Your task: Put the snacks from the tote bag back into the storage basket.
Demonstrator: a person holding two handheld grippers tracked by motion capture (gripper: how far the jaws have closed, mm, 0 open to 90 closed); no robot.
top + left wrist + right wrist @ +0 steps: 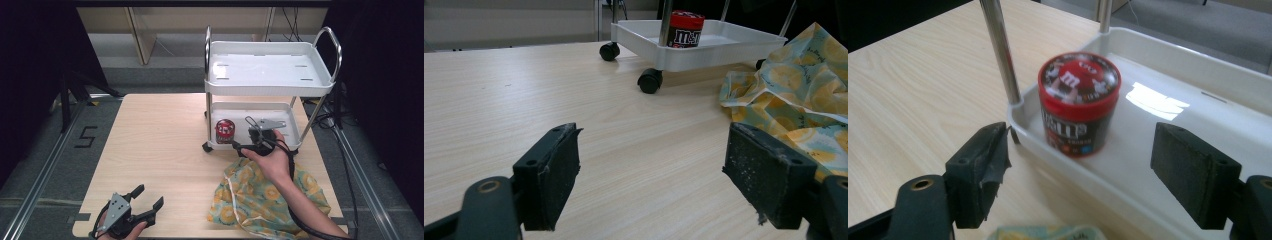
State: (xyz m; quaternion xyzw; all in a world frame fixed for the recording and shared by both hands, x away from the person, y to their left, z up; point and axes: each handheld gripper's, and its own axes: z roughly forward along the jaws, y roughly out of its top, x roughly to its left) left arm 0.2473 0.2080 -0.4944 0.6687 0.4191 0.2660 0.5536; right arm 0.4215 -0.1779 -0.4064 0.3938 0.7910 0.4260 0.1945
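- Where the red M&M's tub (1079, 102) stood, it was upright in the lower tray (1168, 145) of the white cart (270, 75), at that tray's front-left corner, just beside the chrome upright post (1000, 50); whether it touched the post could not be told.
- The tub's lid was on, and its printed side faced the right gripper view.
- The right gripper (257, 134) was held at the front edge of the lower tray, to the right of the tub, with jaws spread wide and nothing between them. In the right gripper view the tub lay beyond the jaws, closer to the left-hand one, with no contact visible.
- The person's right hand (272, 160) gripped that tool above the yellow patterned cloth bag (265, 197).
- The bag lay crumpled on the table near its front-right corner, just in front of the cart's castors (650, 80).
- The cart stood on the table at its far edge, right of centre; its upper tray (267, 67) carried nothing visible.
- The left gripper (142, 202) was at the table's front edge, towards the front-left corner, well apart from the cart and tub. Its jaws were wide open and empty, hovering just over the bare wood table (160, 145).
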